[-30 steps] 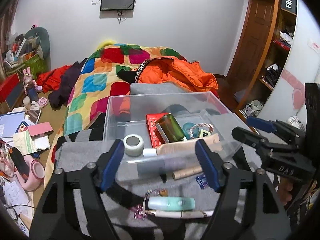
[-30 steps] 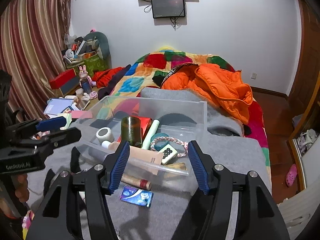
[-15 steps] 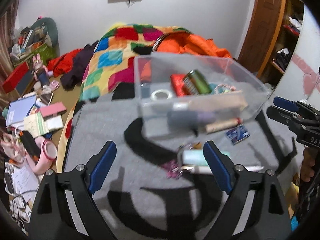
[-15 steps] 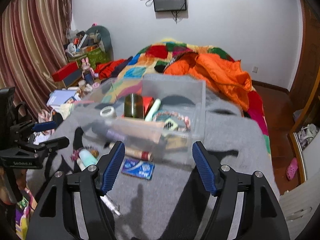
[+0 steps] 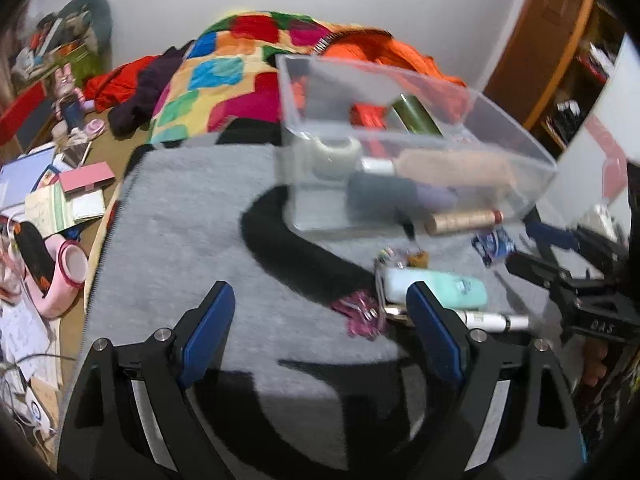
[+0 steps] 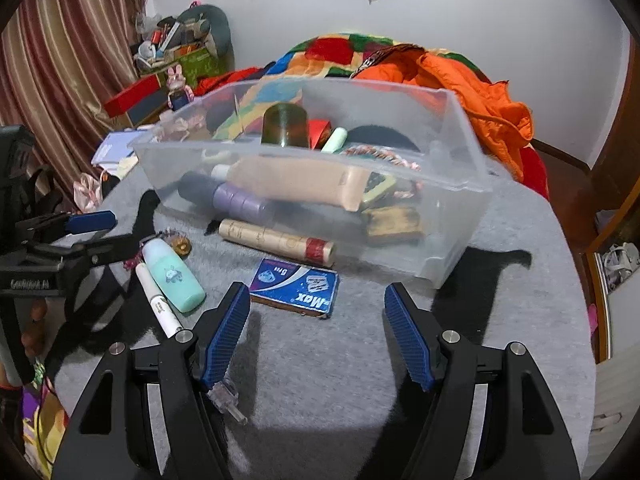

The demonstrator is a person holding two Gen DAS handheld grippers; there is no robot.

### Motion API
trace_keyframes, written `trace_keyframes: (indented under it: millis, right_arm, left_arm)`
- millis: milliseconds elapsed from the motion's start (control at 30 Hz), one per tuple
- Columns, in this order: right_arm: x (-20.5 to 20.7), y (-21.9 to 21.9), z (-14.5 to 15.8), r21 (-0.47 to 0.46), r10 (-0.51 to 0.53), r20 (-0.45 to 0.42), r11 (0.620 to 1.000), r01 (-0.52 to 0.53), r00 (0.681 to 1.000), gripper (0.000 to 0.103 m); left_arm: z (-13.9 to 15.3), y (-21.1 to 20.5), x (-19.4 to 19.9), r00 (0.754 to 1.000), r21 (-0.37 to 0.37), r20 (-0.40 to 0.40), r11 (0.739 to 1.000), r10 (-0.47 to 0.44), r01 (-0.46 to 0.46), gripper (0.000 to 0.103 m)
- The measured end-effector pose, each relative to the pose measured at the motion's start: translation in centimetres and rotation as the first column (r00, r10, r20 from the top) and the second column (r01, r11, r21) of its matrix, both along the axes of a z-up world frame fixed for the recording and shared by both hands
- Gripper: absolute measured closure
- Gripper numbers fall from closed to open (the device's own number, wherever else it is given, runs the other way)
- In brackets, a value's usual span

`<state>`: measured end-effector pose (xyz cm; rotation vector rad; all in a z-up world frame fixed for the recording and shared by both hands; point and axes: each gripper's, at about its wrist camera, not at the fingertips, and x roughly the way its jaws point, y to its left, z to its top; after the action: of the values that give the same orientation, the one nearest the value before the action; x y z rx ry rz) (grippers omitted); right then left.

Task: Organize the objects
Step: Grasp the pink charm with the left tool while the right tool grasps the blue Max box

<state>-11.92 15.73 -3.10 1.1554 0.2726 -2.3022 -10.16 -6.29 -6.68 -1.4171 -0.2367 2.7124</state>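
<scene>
Clear plastic bin (image 6: 460,184); roughly five loose items beside it.

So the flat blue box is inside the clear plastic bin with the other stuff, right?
Not quite. The flat blue box lies outside the clear plastic bin, on the grey blanket just in front of it, as the right wrist view shows. The other stuff is in the bin.

"-Max" and "Bros", upside down, on the blue box (image 6: 295,289); other lettering illegible.
</scene>
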Motion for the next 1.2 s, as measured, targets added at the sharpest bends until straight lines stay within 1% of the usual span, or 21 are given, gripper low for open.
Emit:
trace_keyframes:
  millis: [33,67,100,167,200,233,300,333,400,467,500,600,767,833,867,900,967,1000,1033,1167,1200]
  right_arm:
    - [0.0,-0.2,-0.2,0.01,0.006,0.003,1.0,-0.006,1.0,0.037]
    - [0.2,-0.4,-0.4,0.02,0.016,0.003,1.0,-0.016,1.0,0.037]
    - [0.3,-0.5,-0.4,0.026,0.02,0.001,0.999,-0.02,1.0,0.037]
    - [0.3,-0.8,-0.5,0.037,0.029,0.001,0.999,-0.029,1.0,0.039]
    - [0.2,-0.9,-0.6,0.042,0.03,0.004,0.999,-0.03,1.0,0.044]
    - [0.2,-0.9,-0.7,0.047,0.031,0.008,0.998,-0.032,0.999,0.047]
    - [0.0,-1.1,-0.9,0.055,0.034,0.02,0.998,-0.035,0.999,0.057]
    - [-0.1,-1.0,-0.9,0.054,0.034,0.02,0.998,-0.035,0.999,0.058]
    - [-0.1,-0.9,-0.9,0.05,0.033,0.017,0.998,-0.034,0.999,0.065]
    - [-0.1,-0.9,-0.9,0.046,0.034,0.017,0.998,-0.035,0.999,0.07]
    - [-0.1,-0.9,-0.9,0.044,0.034,0.016,0.998,-0.035,0.999,0.073]
    - [-0.1,-0.9,-1.0,0.043,0.035,0.016,0.998,-0.036,0.999,0.073]
    - [-0.1,-1.1,-1.0,0.054,0.037,0.009,0.998,-0.037,0.999,0.073]
    - [-0.1,-1.1,-0.9,0.054,0.036,0.007,0.998,-0.036,0.999,0.074]
    - [-0.1,-1.1,-0.9,0.054,0.034,0.004,0.998,-0.034,0.999,0.079]
    - [0.0,-1.1,-0.9,0.052,0.03,0.0,0.998,-0.03,1.0,0.083]
    - [-0.1,-0.9,-0.7,0.044,0.02,-0.004,0.999,-0.019,1.0,0.088]
    - [-0.1,-0.7,-0.7,0.038,0.013,-0.004,0.999,-0.013,1.0,0.091]
    - [-0.2,-0.6,-0.6,0.03,0.008,-0.004,1.0,-0.008,1.0,0.091]
    - [-0.2,-0.4,-0.6,0.021,0.011,0.014,1.0,-0.012,1.0,0.091]
    - [-0.2,-0.4,-0.5,0.023,0.006,0.018,1.0,-0.006,1.0,0.089]
  left_arm:
    - [0.0,0.1,0.2,1.0,-0.005,-0.008,1.0,0.002,-0.002,0.017]
    - [0.0,0.1,0.4,1.0,-0.002,-0.013,1.0,0.002,-0.002,0.019]
    - [0.0,0.0,0.6,1.0,0.013,-0.014,1.0,-0.003,0.003,0.022]
    - [0.0,0.0,1.0,1.0,0.021,-0.021,1.0,-0.004,0.004,0.024]
    - [0.0,0.1,1.3,1.0,0.013,-0.029,1.0,-0.008,0.008,0.026]
    - [0.0,0.2,1.5,0.999,0.008,-0.032,1.0,-0.01,0.01,0.027]
    - [0.2,0.3,1.9,0.999,0.006,-0.036,1.0,-0.022,0.022,0.035]
    - [0.3,0.3,2.1,0.999,0.007,-0.036,1.0,-0.029,0.029,0.037]
    - [0.4,0.1,2.2,0.999,-0.007,-0.028,1.0,-0.028,0.028,0.049]
    - [0.3,0.0,2.3,0.999,-0.03,-0.023,0.999,-0.027,0.027,0.054]
    - [0.3,-0.2,2.3,0.999,-0.03,-0.02,0.999,-0.026,0.026,0.054]
    - [0.4,0.0,2.0,0.999,-0.029,-0.011,0.999,-0.034,0.033,0.054]
    - [0.0,1.8,0.8,0.998,-0.074,-0.009,0.995,-0.069,0.068,0.054]
    - [0.0,2.3,0.4,0.997,-0.089,-0.02,0.994,-0.071,0.069,0.059]
    - [0.0,2.3,0.4,0.997,-0.088,-0.024,0.994,-0.072,0.07,0.065]
    - [0.1,2.3,0.5,0.997,-0.089,-0.029,0.994,-0.069,0.066,0.074]
    - [0.2,2.1,0.5,0.998,-0.091,-0.034,0.994,-0.059,0.055,0.082]
    - [0.3,1.9,0.6,0.998,-0.082,-0.034,0.995,-0.054,0.051,0.082]
    - [0.3,1.7,0.7,0.998,-0.069,-0.035,0.997,-0.049,0.046,0.082]
    - [0.7,1.2,1.5,0.998,-0.066,-0.042,0.997,-0.041,0.038,0.082]
    - [0.8,1.0,1.7,0.998,-0.065,-0.046,0.997,-0.037,0.034,0.082]
